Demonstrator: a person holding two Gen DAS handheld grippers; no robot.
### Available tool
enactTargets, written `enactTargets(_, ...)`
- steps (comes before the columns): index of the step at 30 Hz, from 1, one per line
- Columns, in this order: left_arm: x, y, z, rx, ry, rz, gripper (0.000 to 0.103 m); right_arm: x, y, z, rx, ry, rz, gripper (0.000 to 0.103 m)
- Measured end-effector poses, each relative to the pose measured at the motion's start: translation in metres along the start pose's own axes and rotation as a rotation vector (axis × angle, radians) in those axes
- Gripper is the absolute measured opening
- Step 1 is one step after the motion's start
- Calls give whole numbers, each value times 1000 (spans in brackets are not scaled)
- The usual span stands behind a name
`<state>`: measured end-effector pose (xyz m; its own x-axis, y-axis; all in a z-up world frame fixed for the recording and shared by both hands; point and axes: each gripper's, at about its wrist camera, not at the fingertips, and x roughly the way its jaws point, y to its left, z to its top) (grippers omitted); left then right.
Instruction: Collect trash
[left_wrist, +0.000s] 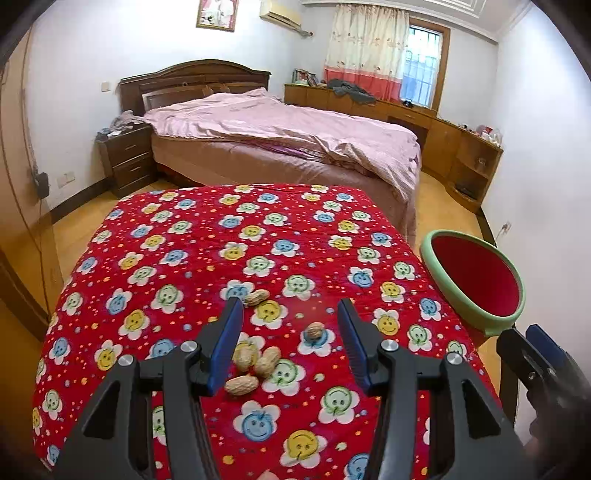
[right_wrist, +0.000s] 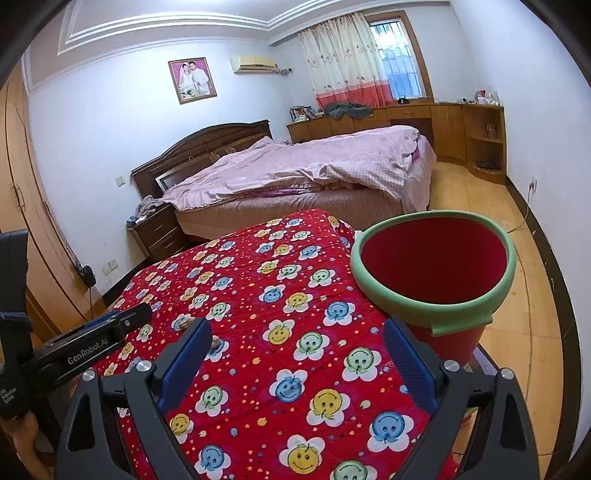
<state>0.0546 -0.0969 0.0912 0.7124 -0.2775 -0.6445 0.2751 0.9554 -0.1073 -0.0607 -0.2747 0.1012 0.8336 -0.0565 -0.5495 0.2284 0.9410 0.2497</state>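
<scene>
Five tan peanut shells (left_wrist: 255, 363) and one round brown walnut (left_wrist: 314, 329) lie scattered together near the upright, empty red green-rimmed plastic bin (right_wrist: 436, 266).

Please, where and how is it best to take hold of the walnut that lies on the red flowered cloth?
Grip the walnut across its middle, coming from above. It is small and round, and lies alone, apart from the peanuts, so either side suits. The left tongs hang open over it, nothing between the pads; probably lower them and close, one pad each side.
</scene>
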Motion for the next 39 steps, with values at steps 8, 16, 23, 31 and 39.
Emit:
enactTargets(8, -8, 13, -7, -30, -8, 23, 53, -3, 9, -5, -13, -4, 1, 95)
enactTargets(16, -14, 20, -9, -46, -30, 44, 53, -4, 12, -7, -17, -5, 1, 95)
enactTargets(23, -15, 23, -8, -52, -41, 60, 53, -4, 12, -7, -16, -3, 1, 95)
enactTargets(31, -15, 23, -8, -52, -42, 61, 53, -4, 13, -8, -16, -1, 0, 95)
enactTargets(39, -15, 23, -8, -52, -43, 62, 53, -4, 13, -8, -16, -2, 0, 95)
